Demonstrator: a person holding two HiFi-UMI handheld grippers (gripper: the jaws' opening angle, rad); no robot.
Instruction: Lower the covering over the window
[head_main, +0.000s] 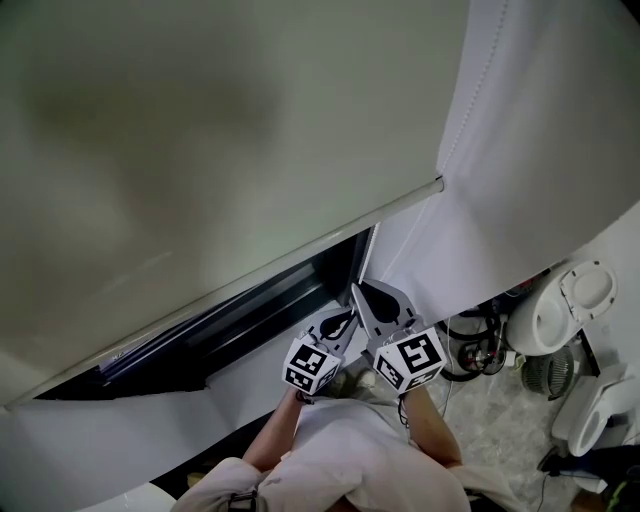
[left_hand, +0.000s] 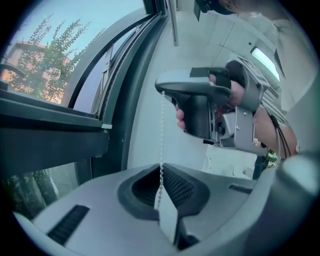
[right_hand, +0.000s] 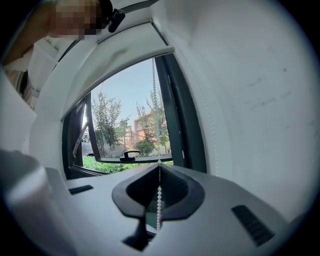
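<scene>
The pale grey-white fabric roller blind (head_main: 200, 140) fills most of the head view; its slim white bottom bar (head_main: 300, 240) runs aslant, with the dark-framed window (head_main: 250, 320) uncovered below it, so I judge the lowering to be part done at most.

The grey left gripper (left_hand: 162, 187) has its jaws pressed together on the thin white bead chain (left_hand: 161, 130), which passes between the ribbed pads and dangles a little way below them; the grey right gripper (right_hand: 159, 195) is likewise clamped tight on the same chain, with only a short tail of beads under its jaws.

The relation that counts is this: the chain hangs straight up and down beside the right-hand edge of the window frame, near the right end of the bottom bar, and both grippers sit on one strand of it; the left gripper view shows the right gripper higher up, and the beads drop taut from its tip into the left jaws. The right hand is therefore nearer the roller. Any pull, in my judgement, must follow the chain's long axis, straight downward; a sideways tug could drag the beads off line.
</scene>
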